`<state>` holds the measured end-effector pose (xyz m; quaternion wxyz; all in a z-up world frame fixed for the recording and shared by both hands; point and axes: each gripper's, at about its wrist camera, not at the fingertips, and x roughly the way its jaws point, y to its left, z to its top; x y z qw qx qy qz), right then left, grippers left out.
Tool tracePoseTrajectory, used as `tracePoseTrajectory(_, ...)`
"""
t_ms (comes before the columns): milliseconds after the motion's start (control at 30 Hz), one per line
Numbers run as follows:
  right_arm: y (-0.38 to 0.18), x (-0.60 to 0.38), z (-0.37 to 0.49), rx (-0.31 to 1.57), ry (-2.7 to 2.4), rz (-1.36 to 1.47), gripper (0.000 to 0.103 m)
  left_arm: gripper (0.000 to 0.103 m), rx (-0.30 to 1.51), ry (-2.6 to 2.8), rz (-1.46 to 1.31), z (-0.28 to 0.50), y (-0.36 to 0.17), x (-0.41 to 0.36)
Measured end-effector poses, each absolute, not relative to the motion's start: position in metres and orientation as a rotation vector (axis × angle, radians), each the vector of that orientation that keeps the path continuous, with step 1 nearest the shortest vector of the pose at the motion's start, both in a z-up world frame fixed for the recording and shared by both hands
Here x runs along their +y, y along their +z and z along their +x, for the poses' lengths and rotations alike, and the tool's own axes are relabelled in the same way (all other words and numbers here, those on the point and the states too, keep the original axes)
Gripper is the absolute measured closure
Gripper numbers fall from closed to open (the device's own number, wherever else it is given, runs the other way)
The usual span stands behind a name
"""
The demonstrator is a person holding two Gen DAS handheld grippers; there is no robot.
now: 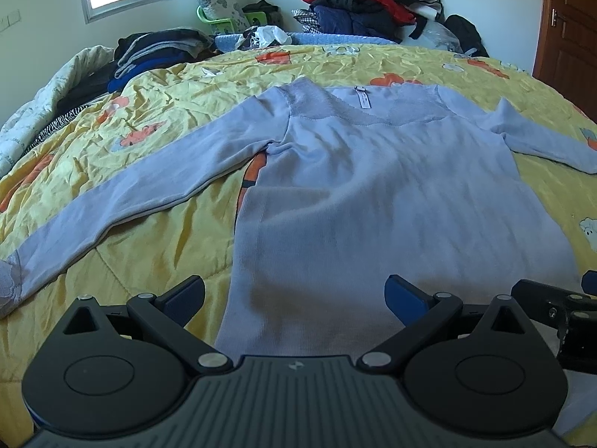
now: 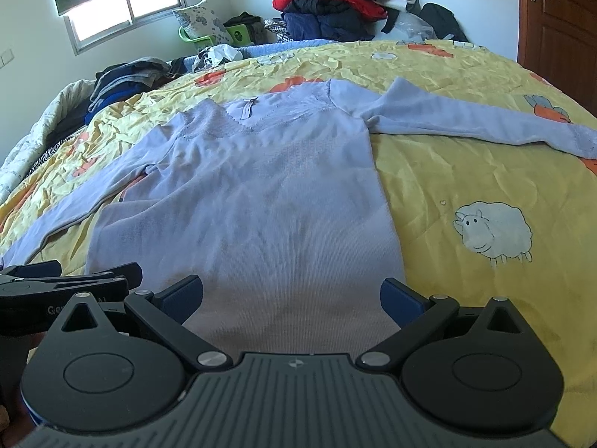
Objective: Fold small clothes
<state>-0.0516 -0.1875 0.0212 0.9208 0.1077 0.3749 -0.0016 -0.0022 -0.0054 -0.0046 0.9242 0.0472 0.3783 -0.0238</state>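
Observation:
A pale lavender long-sleeved top [image 1: 373,186] [image 2: 253,194] lies flat on the yellow quilt, neckline far from me, hem near me, both sleeves spread out sideways. My left gripper [image 1: 294,295] is open over the hem's left part, nothing between its blue pads. My right gripper [image 2: 291,295] is open above the hem's right part, also holding nothing. Each gripper shows at the edge of the other's view: the right one [image 1: 559,310], the left one [image 2: 56,283].
The yellow quilt [image 2: 466,171] with sheep and orange prints covers the bed. Folded dark clothes [image 1: 156,52] are stacked at the far left. A heap of red and dark jackets [image 1: 365,0] rises behind the bed. A wooden door [image 2: 559,18] stands at the right.

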Motion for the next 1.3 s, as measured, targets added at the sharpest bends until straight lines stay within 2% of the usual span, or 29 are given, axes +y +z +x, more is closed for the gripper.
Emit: tracePoseTrajectory(1300, 0.0155, -0.1913, -0.0573, 0.733, 0.035, 0.213, 0.001, 0.0, 0.782, -0.067, 0.06, -0.0039, -0.0095, -0.0042)
